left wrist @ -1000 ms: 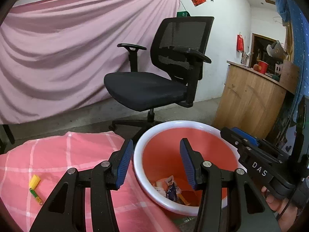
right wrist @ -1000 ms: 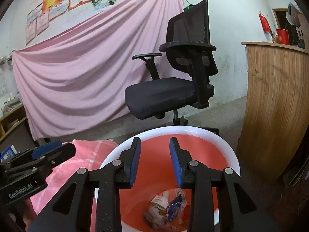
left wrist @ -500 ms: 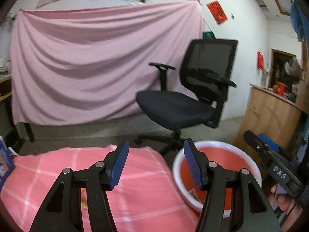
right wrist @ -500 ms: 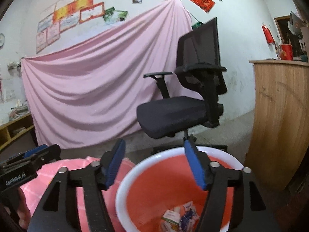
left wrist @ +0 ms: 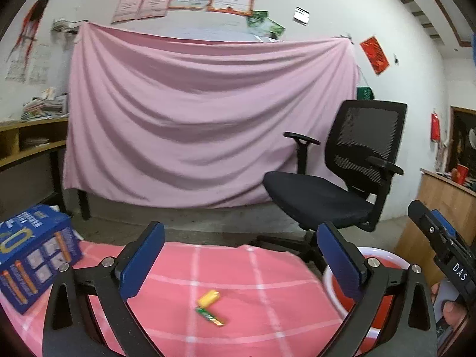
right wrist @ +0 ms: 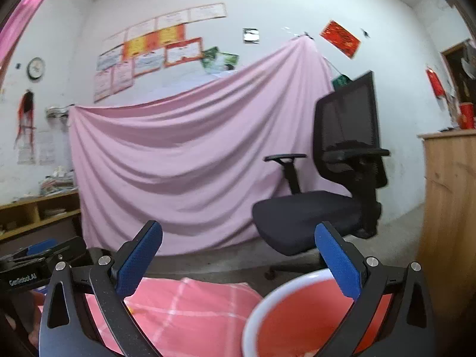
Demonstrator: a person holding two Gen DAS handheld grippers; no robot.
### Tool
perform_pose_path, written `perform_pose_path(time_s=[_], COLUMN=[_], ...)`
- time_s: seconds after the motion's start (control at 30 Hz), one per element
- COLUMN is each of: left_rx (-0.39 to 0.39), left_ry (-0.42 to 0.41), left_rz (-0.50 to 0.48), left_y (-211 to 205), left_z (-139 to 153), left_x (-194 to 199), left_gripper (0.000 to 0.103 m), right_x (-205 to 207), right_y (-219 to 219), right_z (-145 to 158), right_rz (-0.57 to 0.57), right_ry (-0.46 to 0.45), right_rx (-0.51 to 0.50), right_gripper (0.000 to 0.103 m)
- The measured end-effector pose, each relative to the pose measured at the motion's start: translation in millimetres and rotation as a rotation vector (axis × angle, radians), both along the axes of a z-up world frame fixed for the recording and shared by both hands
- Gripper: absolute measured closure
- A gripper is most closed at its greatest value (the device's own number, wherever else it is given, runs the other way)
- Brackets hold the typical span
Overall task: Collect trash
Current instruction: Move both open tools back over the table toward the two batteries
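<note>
Two small wrappers [left wrist: 209, 306], yellow and green

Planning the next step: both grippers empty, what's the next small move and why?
Probably lower the left gripper onto the yellow scrap on the pink checked cloth. Its jaws have just been opening, nothing is between them, and the scrap lies just ahead, outside the red bin.

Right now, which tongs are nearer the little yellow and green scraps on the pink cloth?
Left. The left tongs hang open right over the scraps; the right tongs are off beside them, above the red bucket.
</note>
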State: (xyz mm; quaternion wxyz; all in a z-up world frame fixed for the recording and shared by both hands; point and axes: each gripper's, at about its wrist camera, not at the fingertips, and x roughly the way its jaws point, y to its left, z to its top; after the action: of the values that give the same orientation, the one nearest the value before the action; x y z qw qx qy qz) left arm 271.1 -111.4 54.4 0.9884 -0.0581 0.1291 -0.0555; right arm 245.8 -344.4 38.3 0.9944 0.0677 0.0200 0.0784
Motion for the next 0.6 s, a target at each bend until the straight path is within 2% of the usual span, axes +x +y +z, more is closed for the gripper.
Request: perform_pose_path(time_s=[0.27, 0.6], left_rx=[0.014, 0.064], left_ry=[0.016, 0.104], left_rz=[0.095, 0.150], left_y=[43, 77], left_z=[-6, -27], left_x=[-9, 0], left_gripper=[0.002, 0.002], right_x=[9, 31], right_y=[40, 80], right_z=[1, -12], right_rz=[0.075, 0.145], right_ry=[-0.005, 0.082], right_rx=[-0.048, -0.098], right_gripper=[0.000, 0.000])
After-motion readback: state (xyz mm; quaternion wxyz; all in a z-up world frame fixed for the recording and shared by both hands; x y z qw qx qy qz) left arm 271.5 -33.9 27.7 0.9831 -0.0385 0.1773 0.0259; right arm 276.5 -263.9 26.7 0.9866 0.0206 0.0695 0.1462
